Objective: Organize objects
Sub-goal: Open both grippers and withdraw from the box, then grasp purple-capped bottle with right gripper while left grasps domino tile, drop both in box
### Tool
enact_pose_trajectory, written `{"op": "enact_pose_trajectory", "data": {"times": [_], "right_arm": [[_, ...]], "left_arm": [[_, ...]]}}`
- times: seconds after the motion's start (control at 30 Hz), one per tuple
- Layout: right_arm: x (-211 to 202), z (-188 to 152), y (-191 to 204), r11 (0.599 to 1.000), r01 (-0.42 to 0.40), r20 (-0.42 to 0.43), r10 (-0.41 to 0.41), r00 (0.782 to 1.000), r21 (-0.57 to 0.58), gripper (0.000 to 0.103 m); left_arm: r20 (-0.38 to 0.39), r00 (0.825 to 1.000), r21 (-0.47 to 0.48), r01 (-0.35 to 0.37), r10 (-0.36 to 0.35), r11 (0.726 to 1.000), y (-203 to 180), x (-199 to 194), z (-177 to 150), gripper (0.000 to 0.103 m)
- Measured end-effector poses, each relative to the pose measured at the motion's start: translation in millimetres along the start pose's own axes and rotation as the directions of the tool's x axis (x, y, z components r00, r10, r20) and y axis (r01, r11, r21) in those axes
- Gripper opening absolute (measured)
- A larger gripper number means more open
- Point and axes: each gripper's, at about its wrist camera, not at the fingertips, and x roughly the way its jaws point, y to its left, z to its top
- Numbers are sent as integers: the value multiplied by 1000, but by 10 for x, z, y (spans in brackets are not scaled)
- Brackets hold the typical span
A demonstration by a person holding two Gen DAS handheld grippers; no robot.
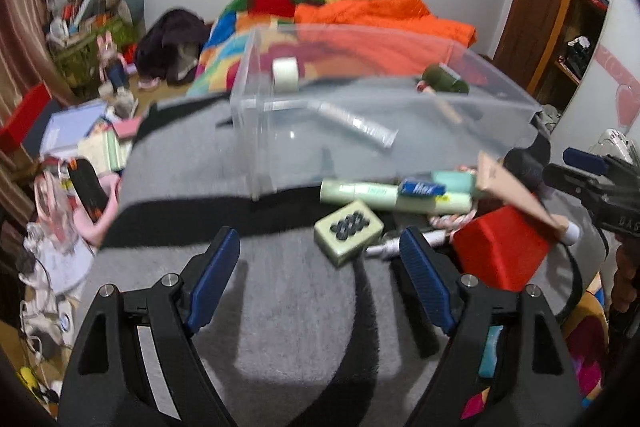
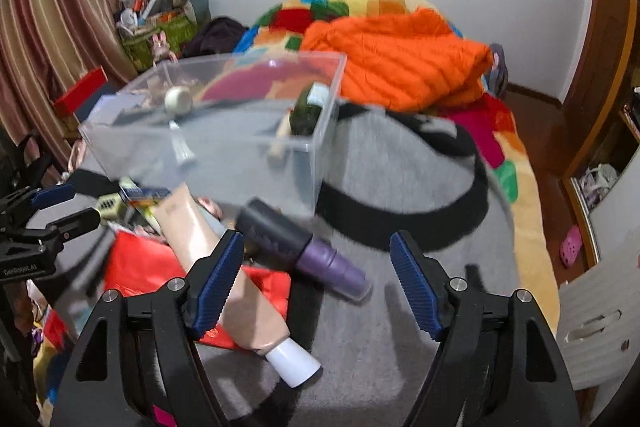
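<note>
Both tongs gape wide and empty, left gripper [image 1: 316, 259] low centre before the green soap box [image 1: 348, 231], right gripper [image 2: 316, 267] over the beige tube [image 2: 224, 267], loose items probably awaiting the clear bin [image 1: 256, 131] mid-frame on grey blanket [image 1: 296, 307], cluttered bedroom beyond.

Two wrist cameras look forward and down over a bed

The left view sits low and near the grey blanket [image 1: 288, 307], facing the clear box [image 1: 384, 123]. The right view looks from the right side at the same box [image 2: 224, 131]. Both share the orange quilt [image 1: 384, 15] and red box [image 2: 136, 267].
</note>
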Motion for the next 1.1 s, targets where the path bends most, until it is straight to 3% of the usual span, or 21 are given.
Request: {"op": "enact_pose_trajectory", "data": {"times": [0.2, 0.37, 0.43, 0.5, 0.63, 0.8, 0.97, 1.03, 1.1], "right_arm": [[194, 10, 6, 1000, -12, -37, 11, 999, -13, 72], [341, 7, -12, 999, -35, -72, 35, 997, -5, 72], [332, -13, -32, 998, -57, -64, 58, 996, 13, 66], [316, -13, -38, 998, -65, -63, 66, 996, 14, 49], [282, -41, 0, 998, -58, -60, 57, 997, -12, 42], [190, -100, 113, 997, -41, -46, 38, 998, -64, 27], [87, -153, 145, 997, -34, -39, 31, 999, -74, 21], [33, -186, 107, 997, -40, -37, 38, 999, -64, 21], [-5, -202, 84, 998, -37, -34, 36, 999, -57, 21]], "left_arm": [[-33, 999, -12, 19, -19, 1000, -4, 150, 13, 81], [-24, 999, -27, 37, -38, 999, -16, 183, 58, 73], [-22, 998, -39, 53, -53, 998, -11, 187, 66, 64], [-20, 997, -48, 72, -73, 996, -9, 188, 69, 55], [-7, 996, -49, 89, -90, 995, -31, 162, 50, 41], [4, 996, -56, 88, -88, 995, -11, 98, -3, 35], [16, 997, -81, 79, -78, 994, 73, 10, -53, 33], [18, 997, -89, 79, -77, 993, 112, -26, -72, 13], [17, 996, -105, 87, -86, 991, 166, -61, -96, 12]]}}
